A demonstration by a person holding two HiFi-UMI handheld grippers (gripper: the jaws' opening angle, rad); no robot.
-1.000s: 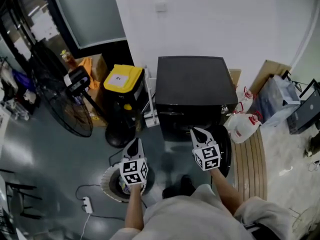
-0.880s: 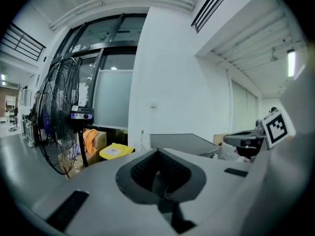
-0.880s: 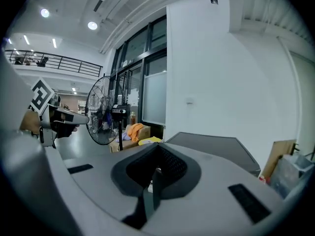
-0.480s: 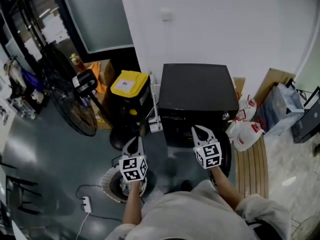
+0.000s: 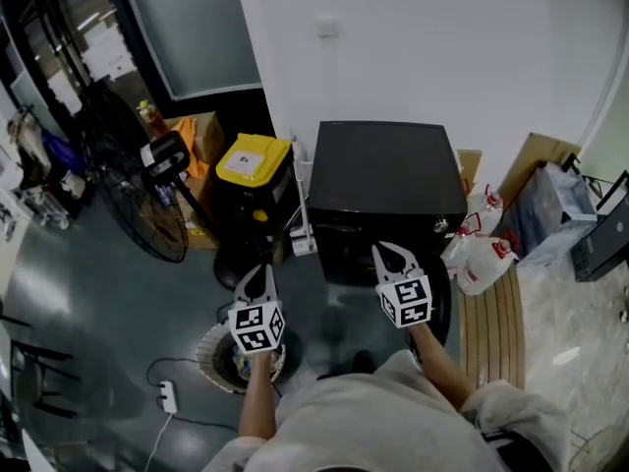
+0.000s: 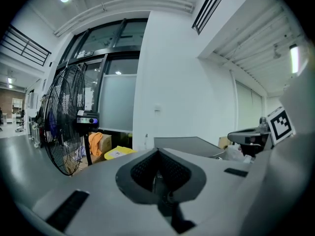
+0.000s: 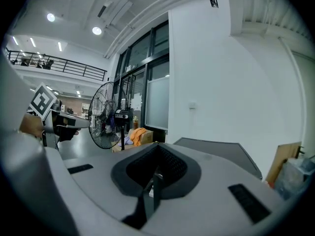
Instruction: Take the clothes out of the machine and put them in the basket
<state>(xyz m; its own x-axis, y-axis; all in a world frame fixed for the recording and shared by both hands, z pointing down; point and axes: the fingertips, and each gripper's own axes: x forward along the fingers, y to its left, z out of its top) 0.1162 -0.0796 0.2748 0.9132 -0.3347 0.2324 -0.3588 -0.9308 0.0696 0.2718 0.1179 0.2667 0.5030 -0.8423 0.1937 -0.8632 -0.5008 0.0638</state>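
From overhead, both forearms reach forward: left gripper [image 5: 257, 273] over the floor basket [image 5: 207, 359], right gripper [image 5: 385, 254] at the machine's [image 5: 383, 170] front edge. Left gripper view: jaws together, empty. Right gripper view: jaws closed, nothing between.

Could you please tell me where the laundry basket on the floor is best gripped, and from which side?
Probably the rim of the basket, from above: it stands upright with its round mouth open, and the left hand-held gripper, nearest it, could set one jaw inside the wall, one outside.
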